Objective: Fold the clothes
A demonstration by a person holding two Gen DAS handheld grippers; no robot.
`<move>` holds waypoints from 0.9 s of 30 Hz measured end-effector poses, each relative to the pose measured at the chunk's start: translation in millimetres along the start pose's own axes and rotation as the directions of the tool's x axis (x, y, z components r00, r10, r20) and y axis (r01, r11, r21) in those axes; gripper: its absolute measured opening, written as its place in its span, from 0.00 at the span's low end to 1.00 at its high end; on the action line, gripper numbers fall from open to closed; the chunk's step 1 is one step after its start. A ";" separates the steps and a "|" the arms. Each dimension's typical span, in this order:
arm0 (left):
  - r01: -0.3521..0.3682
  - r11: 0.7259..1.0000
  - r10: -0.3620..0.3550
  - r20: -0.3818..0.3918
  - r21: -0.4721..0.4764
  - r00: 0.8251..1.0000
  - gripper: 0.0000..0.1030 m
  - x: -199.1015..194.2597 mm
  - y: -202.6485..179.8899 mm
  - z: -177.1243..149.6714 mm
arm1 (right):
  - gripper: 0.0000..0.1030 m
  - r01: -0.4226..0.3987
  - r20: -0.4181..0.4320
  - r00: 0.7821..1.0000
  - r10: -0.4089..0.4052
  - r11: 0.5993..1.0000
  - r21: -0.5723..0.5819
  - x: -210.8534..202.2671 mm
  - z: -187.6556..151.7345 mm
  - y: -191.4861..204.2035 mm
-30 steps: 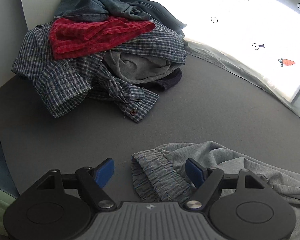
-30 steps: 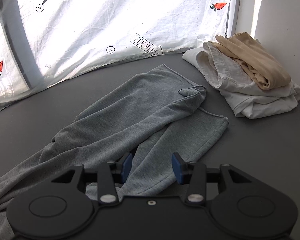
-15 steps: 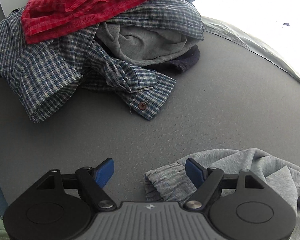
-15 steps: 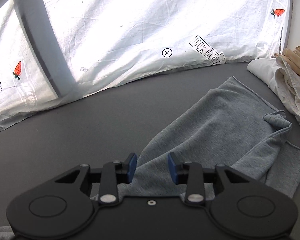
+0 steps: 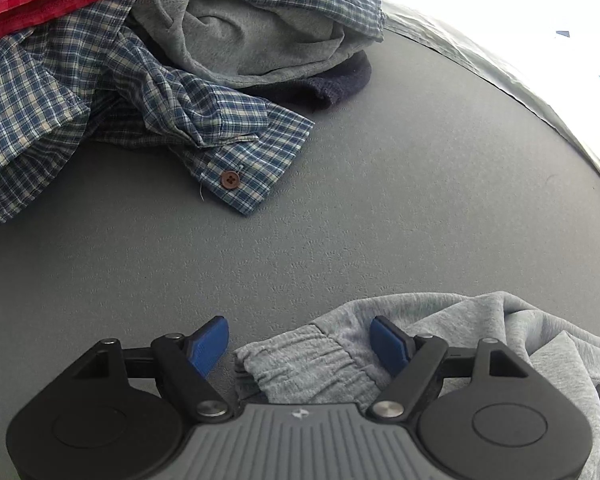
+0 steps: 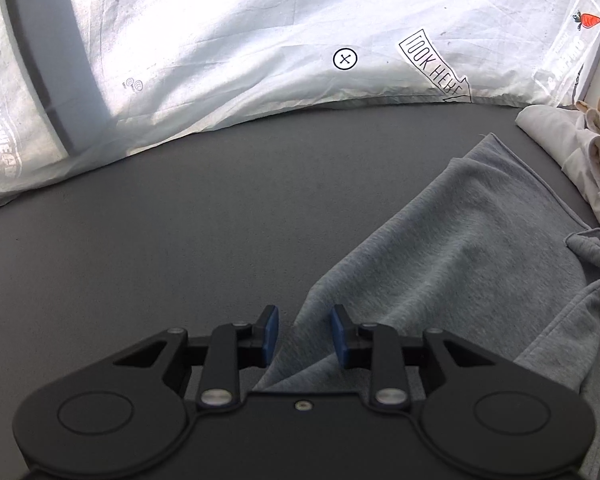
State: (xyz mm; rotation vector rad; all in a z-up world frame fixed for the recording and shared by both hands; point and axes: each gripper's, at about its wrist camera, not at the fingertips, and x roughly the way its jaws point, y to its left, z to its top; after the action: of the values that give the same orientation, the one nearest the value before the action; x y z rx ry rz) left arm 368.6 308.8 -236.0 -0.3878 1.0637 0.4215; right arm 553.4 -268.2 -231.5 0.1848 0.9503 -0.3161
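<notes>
Two claws, the left claw (image 5: 299, 345) and the right claw (image 6: 303, 334), are both apart around the grey sweatpants (image 6: 472, 256) lying near on the bench (image 5: 380, 208), ready to pinch next.

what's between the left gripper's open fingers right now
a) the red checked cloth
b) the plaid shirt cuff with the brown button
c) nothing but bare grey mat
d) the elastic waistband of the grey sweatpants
d: the left gripper is open around the gathered waistband of the grey sweatpants, while the plaid shirt cuff lies farther off on the mat.
</notes>
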 end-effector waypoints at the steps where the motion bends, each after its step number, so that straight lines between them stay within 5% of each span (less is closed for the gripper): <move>1: 0.013 1.000 -0.013 0.003 -0.014 1.000 0.72 -0.2 1.0 -0.7 | 0.26 0.011 -0.005 1.000 -0.011 1.000 -0.007 1.8 -1.6 1.2; 4: 0.018 0.999 -0.018 0.005 -0.028 1.000 0.64 1.0 2.8 -0.6 | 0.08 0.018 0.008 1.000 -0.018 1.000 -0.003 -0.1 -3.2 1.7; 6: 0.013 1.000 -0.013 -0.003 -0.005 1.000 0.55 -0.5 0.0 -0.6 | 0.04 0.013 0.013 1.000 -0.013 1.000 0.015 -0.9 -3.1 -2.0; 11: 0.016 1.000 -0.015 0.075 -0.018 0.997 0.29 -16.4 -3.8 -0.4 | 0.02 -0.048 0.096 0.995 0.041 0.996 0.069 -20.1 -0.3 -16.1; 16: -0.008 0.998 -0.005 0.229 0.056 0.973 0.18 -45.9 -20.5 26.4 | 0.02 -0.103 0.245 0.966 0.082 0.992 0.071 -57.0 21.1 -24.4; 17: -0.025 0.997 0.003 0.267 0.077 0.964 0.02 -52.1 -24.9 34.3 | 0.02 -0.119 0.277 0.956 0.092 0.989 0.083 -63.4 26.2 -26.6; 19: -0.068 0.994 0.037 0.337 0.082 0.941 0.00 -62.1 -29.3 51.8 | 0.02 -0.153 0.341 0.934 0.109 0.983 0.105 -76.1 36.5 -30.9; 22: -0.027 0.999 0.012 0.403 0.031 0.915 0.00 -75.9 -24.3 83.3 | 0.02 -0.172 0.384 0.915 0.123 0.980 0.097 -81.9 52.0 -26.5; 27: -0.034 0.993 -0.007 0.350 0.112 0.937 0.03 -65.1 -36.2 103.9 | 0.02 -0.201 0.440 0.887 0.144 0.976 0.085 -88.9 72.8 -19.5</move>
State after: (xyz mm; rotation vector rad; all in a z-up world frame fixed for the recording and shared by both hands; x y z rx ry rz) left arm 437.7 320.3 -129.0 -0.1907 0.7391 0.4203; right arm 554.6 -291.4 -117.3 0.3022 0.4677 -0.2393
